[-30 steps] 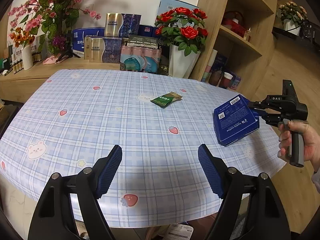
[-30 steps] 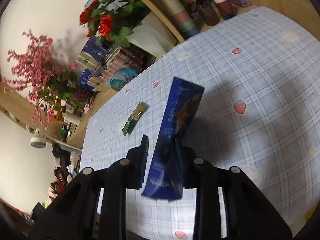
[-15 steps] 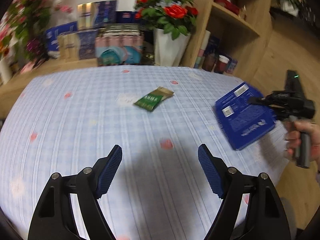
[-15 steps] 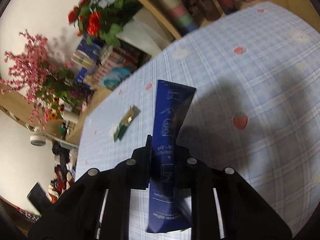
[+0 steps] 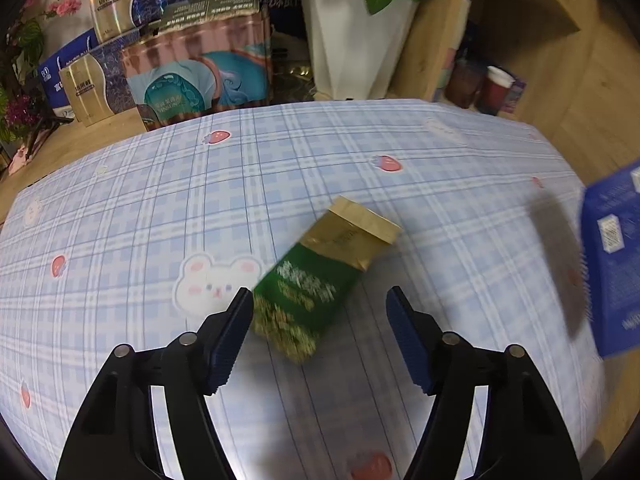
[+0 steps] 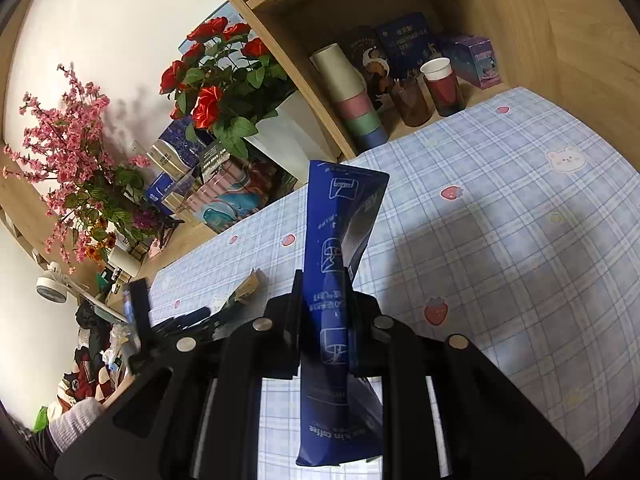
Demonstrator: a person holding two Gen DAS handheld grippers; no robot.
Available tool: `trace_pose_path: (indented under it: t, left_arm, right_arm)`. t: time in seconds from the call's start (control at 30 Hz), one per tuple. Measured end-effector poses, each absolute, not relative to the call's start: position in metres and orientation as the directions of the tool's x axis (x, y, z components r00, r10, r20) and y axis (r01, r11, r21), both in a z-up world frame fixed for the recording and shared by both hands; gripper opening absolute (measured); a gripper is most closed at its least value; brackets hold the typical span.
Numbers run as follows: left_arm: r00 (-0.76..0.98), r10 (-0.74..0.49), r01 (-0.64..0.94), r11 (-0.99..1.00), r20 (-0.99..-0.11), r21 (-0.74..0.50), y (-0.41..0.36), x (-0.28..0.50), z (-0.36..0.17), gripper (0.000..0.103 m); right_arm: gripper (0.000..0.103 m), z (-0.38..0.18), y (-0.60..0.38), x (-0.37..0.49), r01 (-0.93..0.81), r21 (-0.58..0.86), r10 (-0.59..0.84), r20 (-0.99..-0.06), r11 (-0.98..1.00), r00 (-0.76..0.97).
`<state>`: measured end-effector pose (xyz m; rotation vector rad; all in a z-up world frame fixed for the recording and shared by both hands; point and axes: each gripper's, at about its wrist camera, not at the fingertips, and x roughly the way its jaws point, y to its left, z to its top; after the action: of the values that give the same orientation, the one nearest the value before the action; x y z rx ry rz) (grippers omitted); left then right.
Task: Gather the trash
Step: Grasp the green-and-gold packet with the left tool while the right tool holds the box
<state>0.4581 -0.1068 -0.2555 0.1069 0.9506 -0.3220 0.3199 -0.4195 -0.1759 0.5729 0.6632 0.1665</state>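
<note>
From the left wrist camera, the left gripper [image 5: 320, 316] hangs low over a bench [image 5: 460, 184] covered in blue plaid cloth, its fingers [image 5: 230, 338] spread wide around the near end of a green and gold snack packet [image 5: 320, 276] lying flat on the cloth. From the right wrist camera, the right gripper [image 6: 324, 320] is clenched on a dark blue coffee pouch [image 6: 334, 240], held edge-on above the bench.

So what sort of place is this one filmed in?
Most likely a home living or dining room: a table with a cartoon checked tablecloth, wooden shelving holding paper cups and boxes, and red artificial roses in a white vase by stacked gift boxes.
</note>
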Motion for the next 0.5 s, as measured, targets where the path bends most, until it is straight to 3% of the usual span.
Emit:
trace_pose_path:
  t: [0.07, 0.1, 0.13, 0.17, 0.2, 0.5]
  left_arm:
    - [0.520, -0.207, 0.308, 0.950, -0.829, -0.044, -0.108, 0.469, -0.262, 0.056]
    - [0.510, -0.205, 0.310, 0.950, -0.835, -0.044, -0.108, 0.472, -0.264, 0.042]
    - [0.510, -0.204, 0.315, 0.948, -0.836, -0.039, -0.107, 0.473, -0.264, 0.037]
    - [0.520, -0.208, 0.323, 0.946, -0.828, -0.035, -0.107, 0.470, -0.262, 0.019]
    - [0.531, -0.208, 0.327, 0.945, -0.822, -0.028, -0.106, 0.467, -0.259, 0.008]
    - [0.574, -0.318, 0.325, 0.934, -0.755, -0.146, -0.061, 0.419, -0.218, 0.004]
  right_arm:
    - [0.019, -0.176, -0.417, 0.317, 0.027, 0.551, 0.326, -0.532, 0.834, 0.781]
    - [0.019, -0.176, -0.416, 0.316, 0.024, 0.549, 0.327, -0.533, 0.836, 0.781]
    - [0.019, -0.176, -0.414, 0.313, 0.019, 0.543, 0.328, -0.534, 0.839, 0.779]
    - [0.019, -0.176, -0.411, 0.312, 0.016, 0.539, 0.328, -0.535, 0.842, 0.779]
    - [0.019, -0.175, -0.409, 0.310, 0.013, 0.533, 0.325, -0.536, 0.846, 0.779]
    - [0.019, -0.164, -0.378, 0.279, -0.046, 0.485, 0.327, -0.512, 0.873, 0.794]
